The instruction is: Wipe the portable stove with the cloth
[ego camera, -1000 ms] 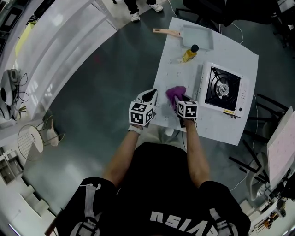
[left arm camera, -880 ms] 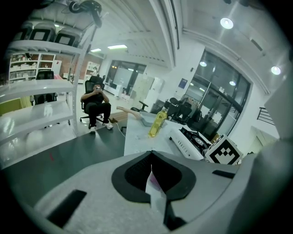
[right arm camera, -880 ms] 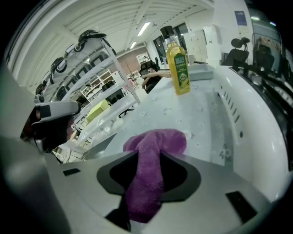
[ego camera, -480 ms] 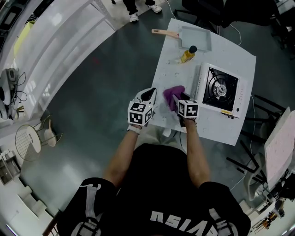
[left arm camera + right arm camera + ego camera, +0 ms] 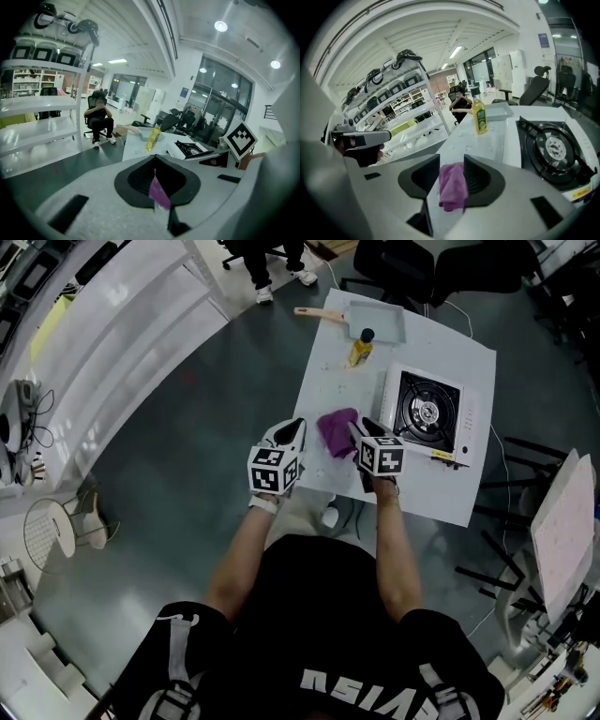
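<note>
The portable stove (image 5: 427, 413) stands at the right of the white table (image 5: 412, 486), its black burner showing in the right gripper view (image 5: 555, 150). A purple cloth (image 5: 336, 430) lies crumpled on the table left of the stove. My right gripper (image 5: 362, 431) hovers over the cloth's right edge. Its jaws have just been closing a little but stand open, and the cloth (image 5: 452, 187) shows between them with a gap on the left. My left gripper (image 5: 292, 430) hangs at the table's left edge with its tips together, a purple sliver visible behind them (image 5: 159, 194).
A yellow bottle (image 5: 360, 348) with a black cap and a grey tray (image 5: 377, 321) with a wooden handle sit at the table's far end. Water drops dot the tabletop. A person (image 5: 99, 119) sits on a chair beyond the table; shelving runs along the left.
Both grippers have lifted off the table. The cloth stays lying there, and more of it shows beyond the right gripper's tips.
</note>
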### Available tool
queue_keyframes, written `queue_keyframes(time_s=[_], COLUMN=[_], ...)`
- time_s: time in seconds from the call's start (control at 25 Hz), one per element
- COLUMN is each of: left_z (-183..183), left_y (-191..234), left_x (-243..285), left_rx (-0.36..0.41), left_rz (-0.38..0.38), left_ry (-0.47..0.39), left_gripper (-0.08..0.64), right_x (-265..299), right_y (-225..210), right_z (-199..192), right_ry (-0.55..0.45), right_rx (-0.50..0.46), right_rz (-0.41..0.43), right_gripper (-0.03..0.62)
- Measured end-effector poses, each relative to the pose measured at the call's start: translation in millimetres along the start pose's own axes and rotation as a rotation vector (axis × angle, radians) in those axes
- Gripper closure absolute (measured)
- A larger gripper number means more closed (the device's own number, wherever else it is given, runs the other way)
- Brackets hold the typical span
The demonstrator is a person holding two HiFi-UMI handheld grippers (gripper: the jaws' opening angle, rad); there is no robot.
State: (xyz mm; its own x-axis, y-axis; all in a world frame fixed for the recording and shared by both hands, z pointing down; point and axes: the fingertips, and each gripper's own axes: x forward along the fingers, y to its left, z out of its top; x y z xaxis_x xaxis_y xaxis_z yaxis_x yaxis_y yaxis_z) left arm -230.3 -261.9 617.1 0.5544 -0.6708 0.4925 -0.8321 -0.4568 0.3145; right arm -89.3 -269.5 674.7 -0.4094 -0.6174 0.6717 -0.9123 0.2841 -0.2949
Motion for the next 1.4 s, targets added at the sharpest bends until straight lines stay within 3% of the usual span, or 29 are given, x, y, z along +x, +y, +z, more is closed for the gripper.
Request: queue_keyframes(time_s=[0.24,0.44,0.68,1.4], left_z=[8.2,14.3,23.2,29.5], left_y=[-29.8,-57.6,-98.6,-191.1], left_x=[-25.2,-45.9,-66.2,-71.4], left_rx=[0.017,0.041,0.07,0.154], left_rz=[0.001,-0.004,-0.041,-0.181], left_ry=[-0.06,-0.098,-0.137,-0.147], left_gripper=[0.551,0.551,0.551,0.551], right_x=[-61.9,-114.3,-174.7,-278.3], right_y=[0.7,-3.3,-12.1,-55.0], right_z=[11.6,16.2,13.9,-23.0], right_ry=[-0.085,-0.175,-0.272,-0.394], right_rx=[-0.095,-0.115,-0.096,0.016], right_rz=[-0.036,-0.074,-0.122,-0.245], right_gripper=[0.483,0.517,0.571,0.578])
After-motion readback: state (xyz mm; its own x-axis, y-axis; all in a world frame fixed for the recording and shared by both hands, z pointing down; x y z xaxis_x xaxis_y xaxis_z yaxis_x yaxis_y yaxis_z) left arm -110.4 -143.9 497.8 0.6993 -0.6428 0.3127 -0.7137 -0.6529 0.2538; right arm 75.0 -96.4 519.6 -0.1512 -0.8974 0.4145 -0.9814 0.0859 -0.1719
